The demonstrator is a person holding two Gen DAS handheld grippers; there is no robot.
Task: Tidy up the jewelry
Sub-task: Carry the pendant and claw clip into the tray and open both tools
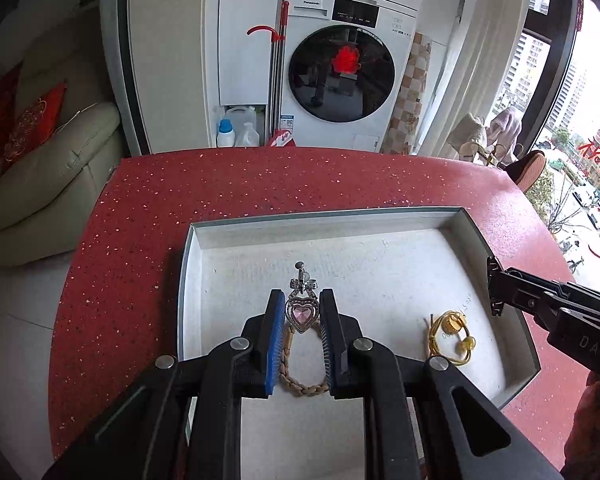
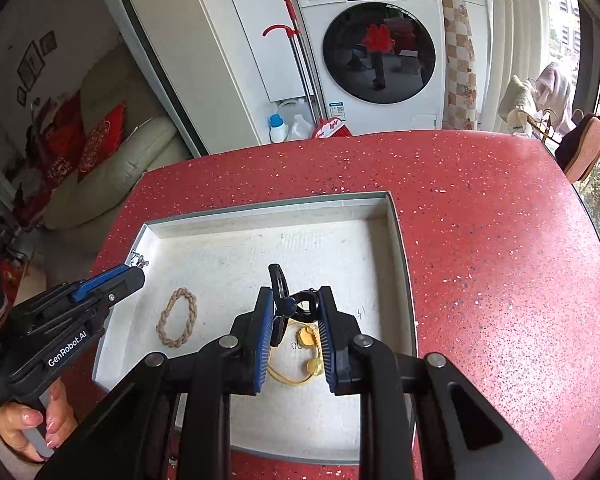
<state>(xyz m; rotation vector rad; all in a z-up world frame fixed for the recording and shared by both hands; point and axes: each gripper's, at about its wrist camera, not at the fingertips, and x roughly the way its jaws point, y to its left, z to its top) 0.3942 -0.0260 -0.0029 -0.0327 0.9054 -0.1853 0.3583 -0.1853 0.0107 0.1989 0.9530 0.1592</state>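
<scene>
Both carrying over the tray (image 1: 192, 280): left gripper (image 1: 300, 312) clamps the heart pendant (image 1: 301, 314), right gripper (image 2: 292, 308) clamps a black clip (image 2: 284, 304); next, I judge, lower and release 2 pieces beside the braided band (image 2: 177, 318) and gold bracelet (image 1: 452, 336).

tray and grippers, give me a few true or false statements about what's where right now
1. The left gripper holds a pink heart pendant. True.
2. The right gripper is empty. False: it is shut on a black clip.
3. A braided loop lies inside the tray. True.
4. The yellow elastic lies on the red table outside the tray. False: it lies inside the tray.
5. The tray has several compartments. False: one open space.
</scene>
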